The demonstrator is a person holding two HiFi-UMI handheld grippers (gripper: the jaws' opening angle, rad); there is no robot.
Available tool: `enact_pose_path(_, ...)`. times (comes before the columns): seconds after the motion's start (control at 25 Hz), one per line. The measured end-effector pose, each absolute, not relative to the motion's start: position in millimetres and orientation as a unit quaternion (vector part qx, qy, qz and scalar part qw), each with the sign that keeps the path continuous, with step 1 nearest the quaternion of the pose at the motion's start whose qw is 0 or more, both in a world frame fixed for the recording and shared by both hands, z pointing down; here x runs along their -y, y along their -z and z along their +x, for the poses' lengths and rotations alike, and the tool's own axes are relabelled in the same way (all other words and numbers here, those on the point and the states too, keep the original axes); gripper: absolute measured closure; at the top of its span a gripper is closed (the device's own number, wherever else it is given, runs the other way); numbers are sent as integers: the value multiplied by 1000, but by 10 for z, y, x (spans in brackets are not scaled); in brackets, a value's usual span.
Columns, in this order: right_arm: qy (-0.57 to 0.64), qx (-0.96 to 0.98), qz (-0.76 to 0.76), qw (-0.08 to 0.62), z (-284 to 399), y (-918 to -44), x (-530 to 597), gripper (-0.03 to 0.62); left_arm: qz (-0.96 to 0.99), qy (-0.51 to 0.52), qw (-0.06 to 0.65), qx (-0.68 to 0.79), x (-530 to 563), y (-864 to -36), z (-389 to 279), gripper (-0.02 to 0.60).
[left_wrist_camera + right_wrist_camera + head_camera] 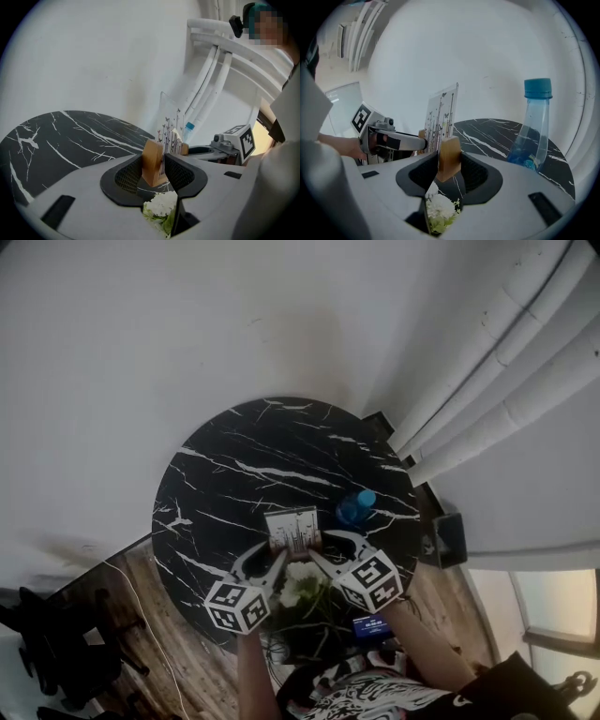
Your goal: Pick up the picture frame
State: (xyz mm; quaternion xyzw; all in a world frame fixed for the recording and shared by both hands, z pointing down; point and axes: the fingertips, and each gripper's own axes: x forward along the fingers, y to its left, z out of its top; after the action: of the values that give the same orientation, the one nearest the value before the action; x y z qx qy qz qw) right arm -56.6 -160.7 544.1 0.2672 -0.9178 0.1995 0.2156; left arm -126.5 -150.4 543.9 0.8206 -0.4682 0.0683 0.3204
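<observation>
The picture frame (pixel 293 532) is a clear pane printed with thin plants and butterflies, standing in two wooden foot blocks. My left gripper (pixel 278 555) is shut on the left block (pixel 153 162), and the pane (pixel 169 126) rises just behind it. My right gripper (pixel 318 555) is shut on the other block (pixel 449 157), with the pane (pixel 442 115) upright beyond it. The frame hangs between the two grippers, a little above the black marble table (pixel 234 465). Each gripper shows in the other's view, across the frame.
A blue-capped water bottle (pixel 354 507) stands on the table just right of the frame, and looms at right in the right gripper view (pixel 532 126). White flowers (pixel 302 585) lie below the grippers near the table's front edge. White pipes (pixel 506 362) run along the wall at right.
</observation>
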Motion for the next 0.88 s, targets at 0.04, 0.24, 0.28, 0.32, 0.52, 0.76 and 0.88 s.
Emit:
enact_pose_path(0.04, -199, 918, 267, 214, -554, -5413, 1580, 448, 820, -68, 320, 469, 1475, -5411, -1255, 422)
enact_pose_path(0.24, -194, 921, 266, 209, -495, -5295, 1402, 448, 817, -61, 322, 474, 1288, -5307, -1199, 422)
enact_pose_path(0.28, -194, 921, 266, 209, -477, -5281, 1370, 448, 816, -60, 323, 475, 1254, -5295, -1183, 422)
enact_pose_path(0.32, -195, 921, 265, 210, -460, -5267, 1341, 448, 815, -60, 323, 477, 1221, -5283, -1164, 422)
enact_pose_path(0.52, -196, 920, 263, 215, -385, -5185, 1152, 448, 813, -65, 328, 476, 1027, -5209, -1086, 422)
enact_pose_path(0.76, -208, 922, 256, 205, -371, -5054, 963, 448, 813, -67, 331, 475, 819, -5091, -1079, 422)
enact_pose_path(0.88, -207, 922, 256, 206, -377, -5004, 911, 448, 812, -68, 328, 478, 764, -5040, -1086, 422)
